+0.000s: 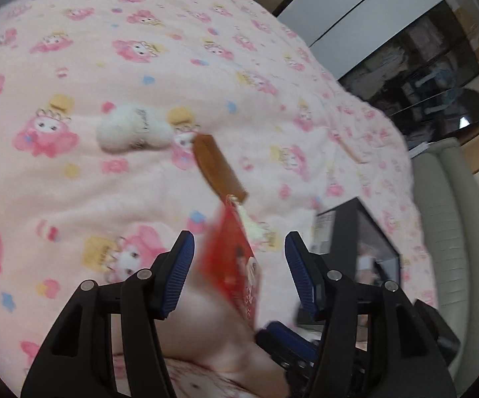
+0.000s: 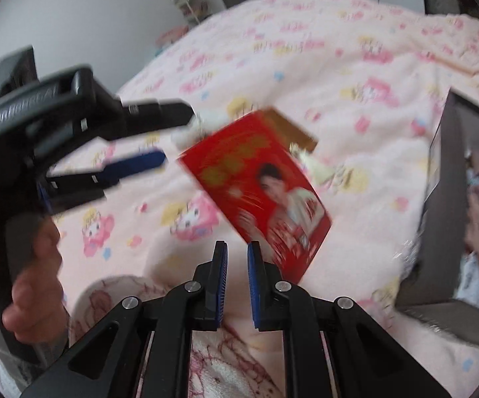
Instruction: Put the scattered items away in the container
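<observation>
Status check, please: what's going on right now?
Left gripper open, empty. Right gripper nearly closed, gap empty. Red packet blurred beside it, container right. Nothing visibly blocking.

Both grippers are sporting the same look: chunky matte black plastic linkages with triangular cutouts and shiny round silver pins at the joints. The left gripper (image 1: 239,252) is wearing ribbed blue pads (image 1: 181,272) on its fingers, and the right gripper (image 2: 237,258) is showing the same blue rubber along its inner faces. From the right wrist camera, the left one's black body is showing raised lettering, too blurred to read. The person's hand (image 2: 37,298) is wrapping a black handle, with a pale fuzzy sleeve (image 2: 212,364) patterned in thin red lines.
</observation>
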Demonstrator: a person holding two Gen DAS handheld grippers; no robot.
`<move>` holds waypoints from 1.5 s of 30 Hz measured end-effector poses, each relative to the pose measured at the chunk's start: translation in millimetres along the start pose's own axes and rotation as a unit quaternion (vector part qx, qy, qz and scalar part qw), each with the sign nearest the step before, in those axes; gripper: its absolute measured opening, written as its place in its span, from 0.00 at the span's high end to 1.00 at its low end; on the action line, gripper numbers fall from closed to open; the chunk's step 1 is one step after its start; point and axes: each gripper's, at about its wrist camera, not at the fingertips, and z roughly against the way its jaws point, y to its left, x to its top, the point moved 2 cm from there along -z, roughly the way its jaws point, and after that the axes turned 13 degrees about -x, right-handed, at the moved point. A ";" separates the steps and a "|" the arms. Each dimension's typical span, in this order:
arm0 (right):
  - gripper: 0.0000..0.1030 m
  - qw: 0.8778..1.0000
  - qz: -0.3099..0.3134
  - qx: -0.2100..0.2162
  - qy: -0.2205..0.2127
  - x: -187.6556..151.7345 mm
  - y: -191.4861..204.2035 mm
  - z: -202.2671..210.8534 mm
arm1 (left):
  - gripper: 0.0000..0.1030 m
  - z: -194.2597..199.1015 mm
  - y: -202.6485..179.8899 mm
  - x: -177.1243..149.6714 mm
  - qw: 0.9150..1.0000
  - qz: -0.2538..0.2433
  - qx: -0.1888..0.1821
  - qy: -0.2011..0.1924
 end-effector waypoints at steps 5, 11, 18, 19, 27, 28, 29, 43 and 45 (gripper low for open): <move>0.87 0.999 -0.048 -0.002 0.019 -2.1 -22.4 -11.1 | 0.44 -36.7 29.2 12.9 0.997 0.013 0.065 0.051; 0.64 0.993 -0.105 0.000 0.055 10.8 -40.1 -41.5 | 0.43 -82.3 49.7 20.3 0.987 0.022 0.066 0.148; 0.66 0.993 -0.095 0.023 0.063 24.0 -32.5 -62.8 | 0.41 -106.4 72.2 14.1 0.974 0.044 0.057 0.214; 0.77 0.993 -0.094 0.038 0.063 24.9 -29.2 -63.2 | 0.41 -112.8 72.4 7.4 0.970 0.049 0.040 0.236; 0.83 0.994 -0.108 0.012 0.022 18.7 -37.4 -26.1 | 0.43 -94.5 33.7 -4.8 0.971 0.005 0.023 0.239; 0.83 0.993 -0.121 0.001 0.017 18.0 -45.5 -21.4 | 0.43 -92.8 38.6 -2.2 0.972 0.013 0.047 0.229; 0.79 0.992 -0.127 -0.008 0.018 18.2 -50.1 -20.2 | 0.43 -92.9 41.6 0.1 0.974 0.023 0.054 0.221; 0.56 0.982 -0.120 -0.078 0.126 34.0 -67.3 -92.1 | 0.39 -113.7 64.0 4.9 0.977 0.087 0.061 0.183; 0.55 0.984 -0.129 -0.049 0.116 31.8 -69.5 -91.3 | 0.34 -121.7 62.8 1.7 0.973 0.083 0.041 0.212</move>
